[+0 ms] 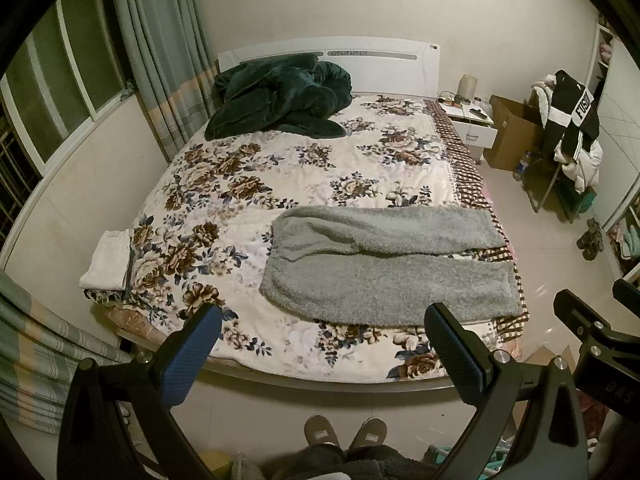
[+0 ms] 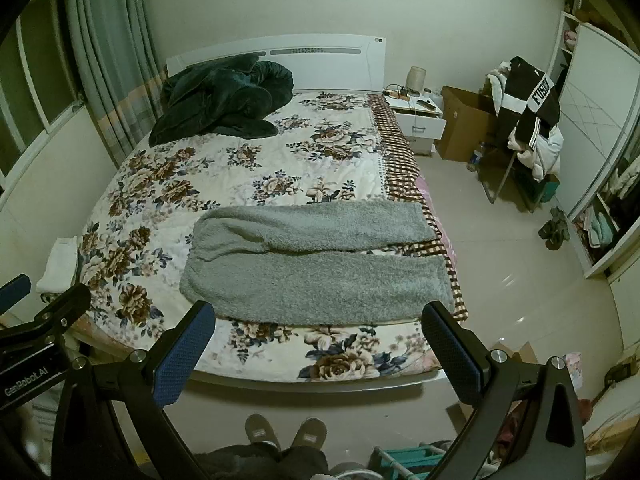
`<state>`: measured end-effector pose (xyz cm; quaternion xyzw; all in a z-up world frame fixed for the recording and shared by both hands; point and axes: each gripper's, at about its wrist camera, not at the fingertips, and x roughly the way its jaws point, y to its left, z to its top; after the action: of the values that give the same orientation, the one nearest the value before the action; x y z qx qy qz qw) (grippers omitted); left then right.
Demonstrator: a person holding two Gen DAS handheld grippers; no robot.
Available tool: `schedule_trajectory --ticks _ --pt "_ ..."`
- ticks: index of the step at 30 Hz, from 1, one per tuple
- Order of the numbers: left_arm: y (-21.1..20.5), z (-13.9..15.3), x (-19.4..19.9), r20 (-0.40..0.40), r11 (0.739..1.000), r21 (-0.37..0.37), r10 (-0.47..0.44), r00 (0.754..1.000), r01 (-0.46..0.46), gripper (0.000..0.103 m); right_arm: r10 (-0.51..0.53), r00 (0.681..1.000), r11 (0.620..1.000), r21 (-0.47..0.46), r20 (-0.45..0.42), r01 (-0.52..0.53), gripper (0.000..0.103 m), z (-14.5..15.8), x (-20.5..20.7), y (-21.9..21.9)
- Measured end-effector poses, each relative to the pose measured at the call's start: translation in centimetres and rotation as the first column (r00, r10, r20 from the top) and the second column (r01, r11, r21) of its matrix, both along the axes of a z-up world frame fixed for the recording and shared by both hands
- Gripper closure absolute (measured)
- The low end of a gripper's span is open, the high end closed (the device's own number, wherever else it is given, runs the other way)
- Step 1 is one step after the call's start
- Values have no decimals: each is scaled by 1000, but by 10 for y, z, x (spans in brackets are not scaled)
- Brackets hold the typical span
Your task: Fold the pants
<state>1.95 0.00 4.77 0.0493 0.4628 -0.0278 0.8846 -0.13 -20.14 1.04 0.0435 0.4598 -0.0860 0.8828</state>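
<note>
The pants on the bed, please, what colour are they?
Plain grey fleece pants; clearest in the right wrist view.

One pair of fluffy grey pants (image 1: 384, 264) on one bed (image 1: 256, 184), and one dark green blanket (image 1: 276, 98) heaped by the headboard. One folded white cloth (image 1: 107, 260), one nightstand (image 1: 472, 120), one cardboard box (image 1: 512, 132). Two slippers (image 1: 344, 434) below, and two claws: left claw (image 1: 322, 354), right claw (image 2: 318, 356).

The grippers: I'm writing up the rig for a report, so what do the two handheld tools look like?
Both match. The left gripper and right gripper each have a black Y-shaped frame, silver bolts at the joints and two flat fingers with blue, dimpled pads. In the right wrist view, the left tool's body carries white lettering, "GenRobot.AI". No cables or sleeves show.
</note>
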Motion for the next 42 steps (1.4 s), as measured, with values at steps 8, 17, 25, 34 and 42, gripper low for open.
schedule_trajectory --ticks 8,17,25,34,42 --pt "0 8 4 4 1000 1 2 1000 -2 0 1 1000 1000 11 -3 -1 0 2 -2 2" --pt "2 18 26 29 999 20 46 999 -46 0 -21 1000 999 33 -9 21 0 -7 5 -15" --pt "-10 -34 81 104 987 85 130 986 -139 0 -89 996 995 50 -1 89 0 -63 68 -66" --pt "-21 -139 208 -28 980 133 156 987 -152 0 -253 964 963 74 -83 259 0 -147 204 -129" --pt "-7 -255 369 -239 974 86 226 944 -211 0 -425 860 859 175 -282 482 0 -280 353 -194"
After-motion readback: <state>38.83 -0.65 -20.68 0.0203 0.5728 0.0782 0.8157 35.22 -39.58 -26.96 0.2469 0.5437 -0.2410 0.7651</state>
